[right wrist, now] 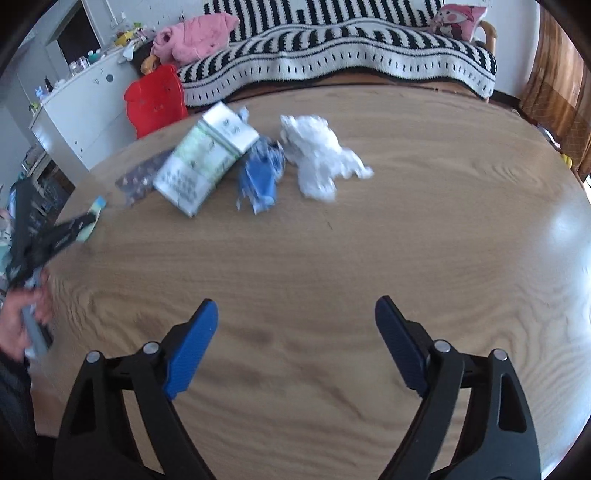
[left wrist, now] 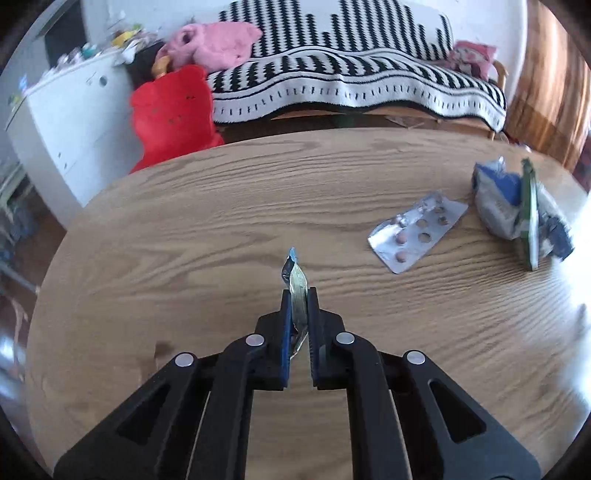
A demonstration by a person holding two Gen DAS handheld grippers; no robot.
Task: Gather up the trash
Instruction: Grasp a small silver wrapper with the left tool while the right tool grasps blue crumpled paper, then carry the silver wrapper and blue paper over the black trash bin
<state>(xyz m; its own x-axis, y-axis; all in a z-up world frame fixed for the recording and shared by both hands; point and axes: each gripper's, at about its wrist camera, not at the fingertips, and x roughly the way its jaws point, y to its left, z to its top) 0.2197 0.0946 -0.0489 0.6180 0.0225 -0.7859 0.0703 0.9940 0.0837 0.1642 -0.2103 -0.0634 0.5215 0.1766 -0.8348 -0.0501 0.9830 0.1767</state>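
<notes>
My left gripper [left wrist: 298, 291] is shut on a small foil wrapper [left wrist: 296, 280] and holds it above the wooden table [left wrist: 184, 229]; it also shows at the left edge of the right wrist view [right wrist: 86, 225]. A silver pill blister [left wrist: 415, 230] lies to its right, and a crumpled blue-grey wrapper [left wrist: 495, 206] with a green-and-white carton [left wrist: 530, 218] beyond. My right gripper [right wrist: 295, 314] is open and empty over the table. Ahead of it lie the carton [right wrist: 205, 162], a crumpled blue wrapper [right wrist: 260, 177], a crumpled white tissue [right wrist: 319, 158] and the blister [right wrist: 138, 179].
A sofa with a black-and-white striped blanket [right wrist: 332, 51] stands behind the table, with pink clothing [right wrist: 195, 35] on it. A red plastic chair [right wrist: 155, 98] and a white cabinet [right wrist: 85, 110] stand at the back left. A person's hand [right wrist: 22, 325] is at the left edge.
</notes>
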